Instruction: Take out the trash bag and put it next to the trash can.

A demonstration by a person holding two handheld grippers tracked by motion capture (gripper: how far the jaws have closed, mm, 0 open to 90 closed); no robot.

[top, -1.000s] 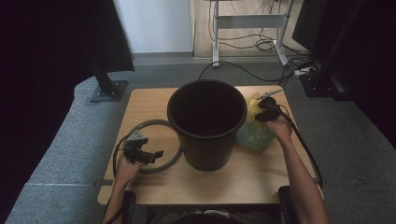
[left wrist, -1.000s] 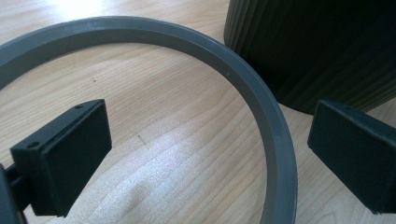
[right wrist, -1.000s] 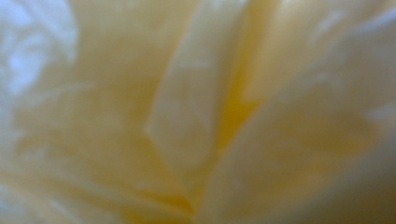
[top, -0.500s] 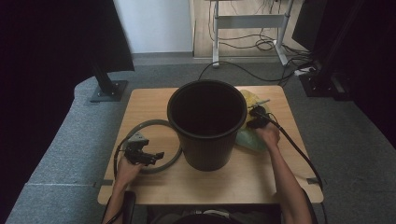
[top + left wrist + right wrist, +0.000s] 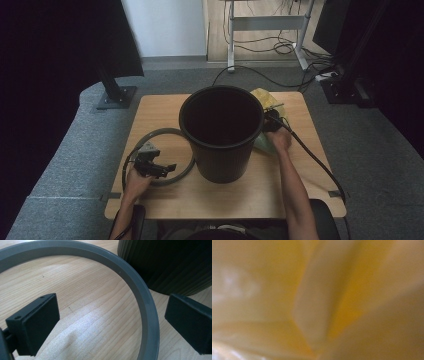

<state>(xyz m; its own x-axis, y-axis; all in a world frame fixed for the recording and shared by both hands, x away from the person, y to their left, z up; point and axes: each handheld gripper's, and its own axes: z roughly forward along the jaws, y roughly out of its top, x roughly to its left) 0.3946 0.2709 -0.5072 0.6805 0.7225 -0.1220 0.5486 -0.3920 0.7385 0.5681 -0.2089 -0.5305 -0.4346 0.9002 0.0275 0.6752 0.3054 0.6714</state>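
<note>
A yellow plastic bag [image 5: 264, 120] lies on the table [image 5: 300, 175] behind the black bin's [image 5: 221, 135] right side. The right claw [image 5: 270, 122] presses into it, grip unclear; gather one edge cleanly. The left claw [image 5: 167, 170] rests spread over the grey ring [image 5: 140, 287]

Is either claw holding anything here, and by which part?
Left claw: nothing; its open jaws straddle the grey ring. Right claw is pressed into the yellow bag; a grip cannot be told.
</note>
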